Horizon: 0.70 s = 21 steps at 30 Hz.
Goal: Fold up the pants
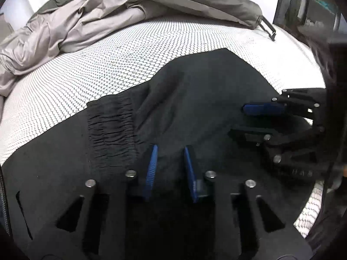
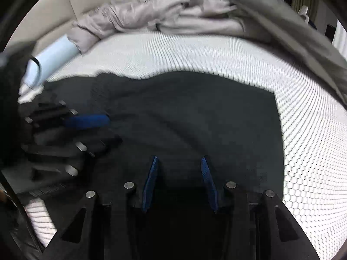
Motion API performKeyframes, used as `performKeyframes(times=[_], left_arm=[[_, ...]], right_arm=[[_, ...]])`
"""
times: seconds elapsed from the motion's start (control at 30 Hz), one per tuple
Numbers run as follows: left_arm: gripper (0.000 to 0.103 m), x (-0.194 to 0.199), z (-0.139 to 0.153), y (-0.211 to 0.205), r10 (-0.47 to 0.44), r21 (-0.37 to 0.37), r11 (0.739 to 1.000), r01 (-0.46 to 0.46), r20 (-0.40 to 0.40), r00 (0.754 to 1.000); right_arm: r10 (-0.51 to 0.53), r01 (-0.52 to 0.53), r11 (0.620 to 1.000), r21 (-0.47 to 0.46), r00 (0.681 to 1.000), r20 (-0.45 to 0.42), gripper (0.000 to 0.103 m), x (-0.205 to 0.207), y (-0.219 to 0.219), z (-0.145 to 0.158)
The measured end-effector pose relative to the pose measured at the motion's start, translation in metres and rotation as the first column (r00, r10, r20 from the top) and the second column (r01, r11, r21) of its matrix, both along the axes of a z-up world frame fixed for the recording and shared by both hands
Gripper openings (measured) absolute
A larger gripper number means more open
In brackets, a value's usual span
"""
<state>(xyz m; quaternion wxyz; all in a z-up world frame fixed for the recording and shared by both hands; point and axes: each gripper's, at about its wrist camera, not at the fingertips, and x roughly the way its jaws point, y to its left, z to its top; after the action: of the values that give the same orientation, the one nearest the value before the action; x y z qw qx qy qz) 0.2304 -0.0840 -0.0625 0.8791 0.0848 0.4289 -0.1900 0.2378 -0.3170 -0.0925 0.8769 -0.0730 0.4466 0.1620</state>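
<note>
Nearest: left gripper narrowly parted over flat black fabric pants; right gripper wider, gripping nothing visible. Risk: pinching one layer only, dragging folds askew on white honeycomb-patterned mat. Farther: snagging crumpled grey garments.

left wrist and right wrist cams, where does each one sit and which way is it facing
Left wrist view: sits on the left gripper, looking forward and down along its blue fingers at the black pants on the white mesh surface; the right gripper enters from the right edge.
Right wrist view: sits on the right gripper, looking down at the same pants; the left gripper enters from the left edge.
Shared: the pants, the mesh surface, the grey garments heaped behind, and each other's gripper.
</note>
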Motion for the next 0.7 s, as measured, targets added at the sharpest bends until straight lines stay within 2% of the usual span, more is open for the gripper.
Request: performKeyframes(times=[0.03,0.1,0.13,0.2,0.27,0.33,0.4,0.53,0.6,0.67,0.7], left_arm=[[0.02,0.0,0.004,0.007,0.006,-0.029,1.0,-0.007,-0.007,1.0],[0.017,-0.002,0.005,0.014,0.024,-0.031,0.999,-0.024,-0.004,1.0],[0.014,-0.004,0.006,0.018,0.039,-0.03,0.999,-0.039,0.0,0.999],[0.014,-0.007,0.009,0.023,0.06,-0.036,0.998,-0.061,-0.01,0.998],[0.014,-0.011,0.02,0.028,0.086,-0.042,0.995,-0.086,0.005,0.996],[0.014,-0.01,0.032,0.033,0.086,-0.104,0.991,-0.082,0.028,0.996],[0.014,-0.006,0.037,0.03,0.082,-0.128,0.989,-0.077,0.032,0.996],[0.014,0.015,0.029,0.015,0.088,-0.095,0.992,-0.087,0.007,0.996],[0.014,0.028,0.015,0.013,0.113,-0.057,0.992,-0.113,-0.005,0.994],[0.008,0.038,0.003,0.028,0.126,-0.126,0.983,-0.132,-0.055,0.991],[0.001,0.041,0.001,0.036,0.137,-0.161,0.976,-0.146,-0.07,0.988]], right_arm=[[-0.015,0.015,1.0,-0.015,1.0,0.003,0.042,-0.001,-0.005,0.0],[-0.109,0.117,0.983,-0.142,0.992,0.062,0.042,0.001,-0.019,0.003],[-0.141,0.151,0.976,-0.158,0.987,0.072,0.042,0.001,-0.03,0.002],[-0.156,0.16,0.985,-0.067,0.986,0.053,0.042,-0.001,-0.046,0.004],[-0.156,0.16,0.986,-0.05,0.985,0.076,0.042,-0.006,-0.044,0.014],[-0.142,0.145,0.989,-0.023,0.984,0.106,0.042,-0.008,-0.04,0.022],[-0.118,0.117,0.993,0.02,0.985,0.126,0.042,-0.008,-0.028,0.032],[-0.049,0.043,0.997,0.07,0.995,0.084,0.042,0.015,0.005,0.029],[-0.022,0.02,0.999,0.045,0.999,0.048,0.042,0.02,0.007,0.019],[-0.022,0.023,0.999,-0.03,0.999,0.032,0.042,0.035,0.008,0.012],[-0.036,0.039,0.995,-0.089,0.999,0.032,0.042,0.038,0.007,0.006]])
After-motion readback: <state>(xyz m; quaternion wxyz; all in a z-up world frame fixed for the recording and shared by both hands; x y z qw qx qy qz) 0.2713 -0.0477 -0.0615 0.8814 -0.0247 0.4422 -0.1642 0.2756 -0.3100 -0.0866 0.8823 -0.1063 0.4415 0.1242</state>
